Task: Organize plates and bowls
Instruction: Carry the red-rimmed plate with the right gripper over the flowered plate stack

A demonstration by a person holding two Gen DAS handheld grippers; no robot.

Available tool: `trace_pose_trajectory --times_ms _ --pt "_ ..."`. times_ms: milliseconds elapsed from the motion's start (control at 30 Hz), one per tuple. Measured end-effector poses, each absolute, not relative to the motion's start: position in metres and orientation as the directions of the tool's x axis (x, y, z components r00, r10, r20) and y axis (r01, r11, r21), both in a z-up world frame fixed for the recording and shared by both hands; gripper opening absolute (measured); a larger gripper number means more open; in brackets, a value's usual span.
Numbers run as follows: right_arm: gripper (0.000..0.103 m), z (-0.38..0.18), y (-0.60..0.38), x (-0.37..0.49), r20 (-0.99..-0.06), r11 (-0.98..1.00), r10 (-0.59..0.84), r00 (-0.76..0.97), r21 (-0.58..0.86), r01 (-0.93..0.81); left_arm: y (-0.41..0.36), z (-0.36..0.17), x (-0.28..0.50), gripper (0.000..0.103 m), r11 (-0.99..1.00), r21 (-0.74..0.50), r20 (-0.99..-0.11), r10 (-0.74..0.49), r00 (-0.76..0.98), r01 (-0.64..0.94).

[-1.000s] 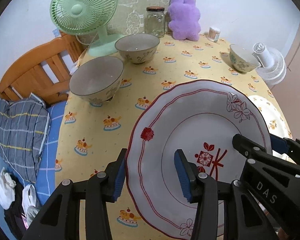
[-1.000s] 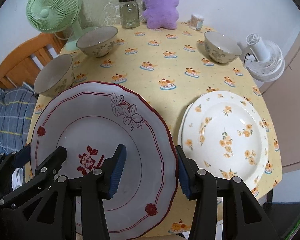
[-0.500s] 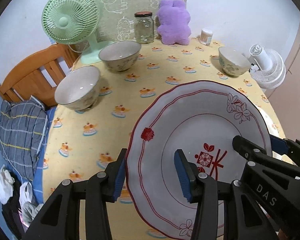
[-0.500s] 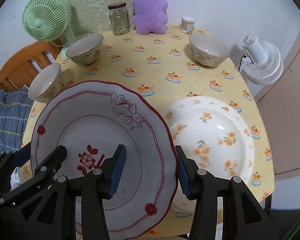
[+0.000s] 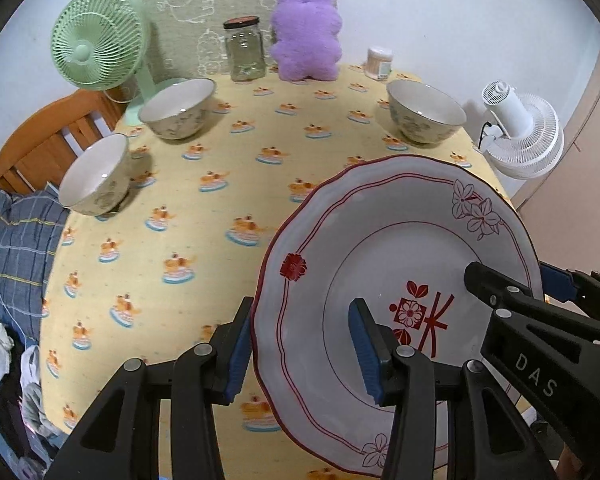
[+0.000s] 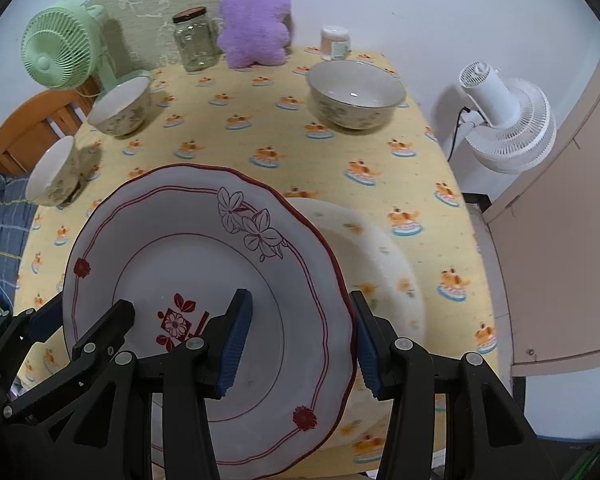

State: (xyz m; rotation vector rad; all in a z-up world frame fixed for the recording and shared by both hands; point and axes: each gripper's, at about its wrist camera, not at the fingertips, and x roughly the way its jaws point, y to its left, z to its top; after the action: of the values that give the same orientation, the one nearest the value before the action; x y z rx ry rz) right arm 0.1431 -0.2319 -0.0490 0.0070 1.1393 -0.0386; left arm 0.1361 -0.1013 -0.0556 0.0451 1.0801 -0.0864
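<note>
A white plate with a red scalloped rim (image 5: pixel 400 264) (image 6: pixel 204 280) hangs tilted above the yellow tablecloth (image 5: pixel 204 248). My left gripper (image 5: pixel 302 344) (image 6: pixel 86 314) is shut on its left rim and my right gripper (image 6: pixel 300 320) (image 5: pixel 516 280) is shut on its right rim. Under the plate's right side lies a cream plate with orange flowers (image 6: pixel 380 264), partly hidden and blurred. Three flowered bowls stand on the table: two at the left (image 5: pixel 178 110) (image 5: pixel 96 176) and one at the far right (image 5: pixel 426 114) (image 6: pixel 356 94).
Along the back wall stand a green fan (image 5: pixel 100 46), a glass jar (image 5: pixel 244 50), a purple plush toy (image 5: pixel 306 40) and a small tub (image 5: pixel 379 62). A white fan (image 6: pixel 508 120) stands off the table's right edge. A wooden chair (image 5: pixel 48 144) with plaid cloth sits at the left.
Both grippers have carried the red-rimmed plate to the right and back from the bowls. It now overlaps the flowered plate. The grip on both rims is unchanged.
</note>
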Motion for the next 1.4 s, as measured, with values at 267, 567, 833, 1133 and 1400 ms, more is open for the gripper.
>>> trace_pose_trajectory --times_ms 267,567,833,1133,1400 --pt "0.052 -0.064 -0.263 0.151 -0.920 1.000 -0.024 0.391 -0.016 0.025 -0.131 -0.071 0.143 0.047 0.997 -0.011 -0.897 -0.045 0.440 0.079" --pt "0.052 -0.084 -0.282 0.156 -0.937 1.000 -0.018 0.348 -0.010 0.025 -0.152 -0.088 0.146 0.047 0.996 0.003 -0.917 -0.031 0.397 0.085" --pt "0.052 -0.097 -0.298 0.159 -0.948 0.999 -0.012 0.317 0.005 0.053 -0.167 -0.098 0.150 0.048 0.993 0.036 -0.927 -0.010 0.376 0.113" --pt "0.052 -0.101 -0.295 0.164 -0.948 0.999 -0.029 0.317 -0.019 0.036 -0.176 -0.102 0.156 0.048 0.989 0.096 -0.928 0.048 0.368 0.113" --pt "0.052 -0.098 -0.299 0.161 -0.947 0.999 0.007 0.321 0.020 0.037 -0.180 -0.105 0.160 0.048 0.982 0.147 -0.923 0.093 0.374 0.119"
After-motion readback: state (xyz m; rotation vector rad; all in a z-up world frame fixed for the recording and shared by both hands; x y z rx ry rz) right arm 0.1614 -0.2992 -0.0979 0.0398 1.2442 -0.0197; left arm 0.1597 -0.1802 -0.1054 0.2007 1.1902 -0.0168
